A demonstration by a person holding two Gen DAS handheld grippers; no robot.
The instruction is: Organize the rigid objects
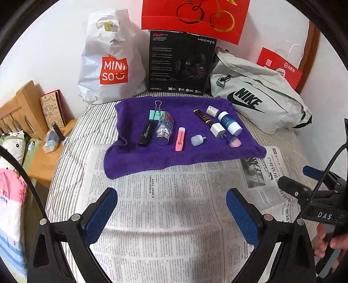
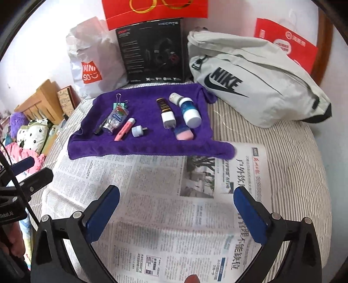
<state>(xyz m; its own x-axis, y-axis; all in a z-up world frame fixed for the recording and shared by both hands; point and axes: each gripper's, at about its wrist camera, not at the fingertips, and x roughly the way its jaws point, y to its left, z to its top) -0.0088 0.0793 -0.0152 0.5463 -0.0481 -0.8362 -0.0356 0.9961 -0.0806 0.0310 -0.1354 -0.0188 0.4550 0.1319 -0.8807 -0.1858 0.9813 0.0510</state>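
A purple towel [image 1: 191, 152] [image 2: 152, 148] lies on the bed with several small items on it: a mint binder clip [image 1: 157, 113], a black tube [image 1: 147, 133], a clear bottle of pills [image 1: 164, 128] [image 2: 115, 120], a pink stick [image 1: 180, 139] [image 2: 125, 129], a pale round plug [image 1: 196, 140] [image 2: 137, 131], a white charger [image 1: 217, 129] [image 2: 168, 118] and a white-and-blue bottle [image 1: 230, 123] [image 2: 190, 113]. My left gripper [image 1: 171, 198] hangs open over the newspaper [image 1: 163, 206], nothing between its fingers. My right gripper [image 2: 176, 196] is likewise open and empty above the newspaper [image 2: 152, 217], short of the towel.
Behind the towel stand a white MINISO bag [image 1: 111, 65], a black headset box [image 1: 180, 63], a red paper bag [image 1: 193, 17] and a grey Nike bag [image 1: 256, 95] [image 2: 250, 76]. A wooden bedside stand [image 1: 43, 161] with small items is at left. The right gripper's body [image 1: 322, 196] shows at the left view's right edge.
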